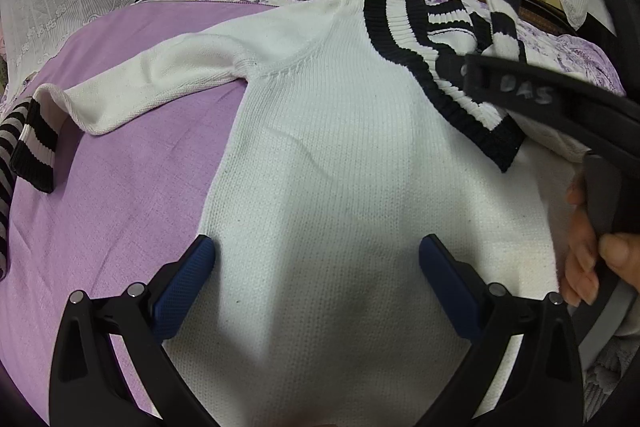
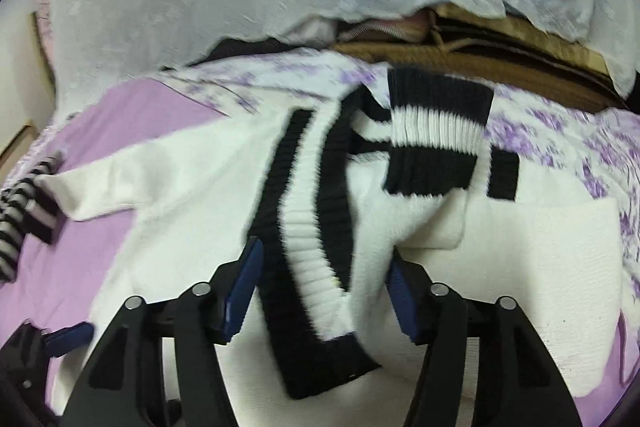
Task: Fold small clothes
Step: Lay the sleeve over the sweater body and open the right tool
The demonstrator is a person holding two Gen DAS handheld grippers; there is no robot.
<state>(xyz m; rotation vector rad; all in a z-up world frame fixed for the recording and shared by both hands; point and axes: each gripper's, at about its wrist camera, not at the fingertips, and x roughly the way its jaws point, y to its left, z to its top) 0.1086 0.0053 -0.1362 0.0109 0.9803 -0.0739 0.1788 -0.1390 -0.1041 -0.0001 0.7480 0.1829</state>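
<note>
Raised letters "DAS" legible on right claw (image 1: 472, 75) arm. White ribbed-knit sweater (image 1: 340, 167), black-striped trim, spread flat on lilac woven bedsheet (image 1: 120, 187). Left claw (image 1: 316, 259) released above sweater; right claw released, astride folded striped hem (image 2: 316, 251).

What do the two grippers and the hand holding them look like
Both the left gripper and the right gripper have angular matte black plastic arms with silver round pivot pins and dark blue textured finger pads. The right one's black body carries raised lettering, partly unreadable. The bare hand wears no glove; no sleeve is visible.
</note>
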